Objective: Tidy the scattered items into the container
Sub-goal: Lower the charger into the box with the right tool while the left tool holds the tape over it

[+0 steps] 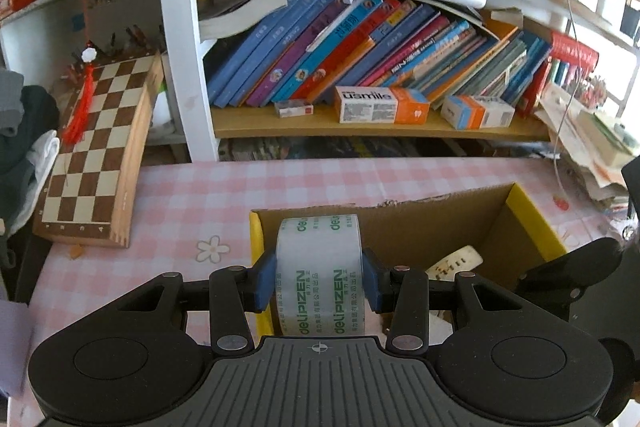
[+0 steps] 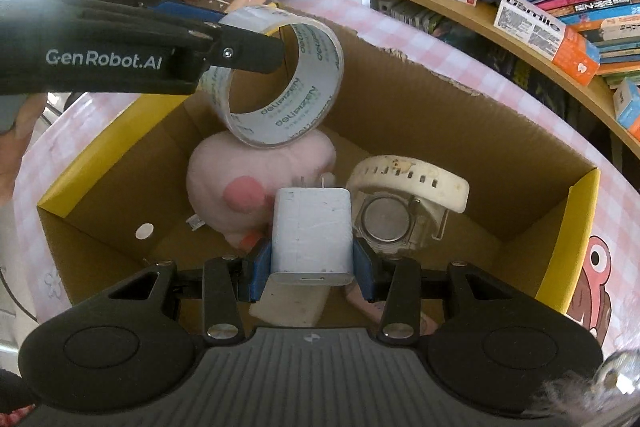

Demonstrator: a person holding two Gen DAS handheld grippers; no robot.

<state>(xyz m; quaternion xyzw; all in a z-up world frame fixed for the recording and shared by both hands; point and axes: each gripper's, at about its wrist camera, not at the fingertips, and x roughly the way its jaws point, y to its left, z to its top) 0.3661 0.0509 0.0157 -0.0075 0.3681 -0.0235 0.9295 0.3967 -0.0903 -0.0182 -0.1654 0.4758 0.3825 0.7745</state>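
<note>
My left gripper (image 1: pixel 319 283) is shut on a roll of clear tape (image 1: pixel 320 275) with green print, held above the open cardboard box (image 1: pixel 440 215). From the right wrist view the tape (image 2: pixel 280 79) hangs over the box's far left part, pinched by the left gripper (image 2: pixel 248 39). My right gripper (image 2: pixel 310 263) is shut on a white charger plug (image 2: pixel 310 235), held over the box (image 2: pixel 460 115). Inside the box lie a pink plush toy (image 2: pixel 232 179) and a white watch (image 2: pixel 404 203). The watch strap also shows in the left wrist view (image 1: pixel 456 261).
The box stands on a pink checked tablecloth (image 1: pixel 180 195). A folding chessboard (image 1: pixel 92 143) leans at the left. A bookshelf (image 1: pixel 360 131) with books and small cartons runs behind the table. Stacked papers (image 1: pixel 592 151) lie at the right.
</note>
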